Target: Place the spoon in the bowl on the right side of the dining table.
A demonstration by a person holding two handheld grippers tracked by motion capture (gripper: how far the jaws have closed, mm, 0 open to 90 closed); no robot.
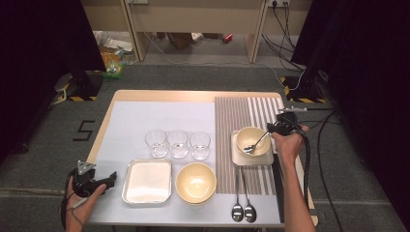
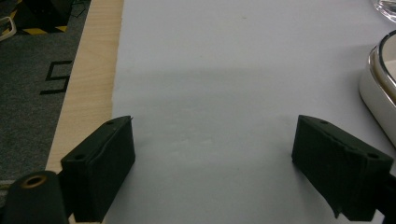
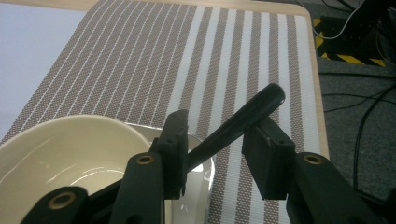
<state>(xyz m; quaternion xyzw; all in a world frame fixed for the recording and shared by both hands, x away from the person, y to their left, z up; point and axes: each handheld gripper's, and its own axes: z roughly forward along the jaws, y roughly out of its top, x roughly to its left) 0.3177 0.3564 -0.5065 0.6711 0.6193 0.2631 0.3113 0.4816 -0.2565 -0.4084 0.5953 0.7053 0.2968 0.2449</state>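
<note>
Two spoons (image 1: 243,211) lie on the striped placemat (image 1: 232,116) over grey carpet (image 1: 193,77).

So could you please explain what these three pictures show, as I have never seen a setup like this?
A person works at a table with a hand-held two-finger tool in each hand. The overhead picture comes from a fixed camera; the other two come from cameras riding on each tool. The left gripper rests open above the bare grey mat. The right gripper has a spoon handle between its fingers, which stand apart from it; the spoon lies in a small bowl on a plate. Also there: three glasses, a tray, a large bowl, two spoons.
</note>
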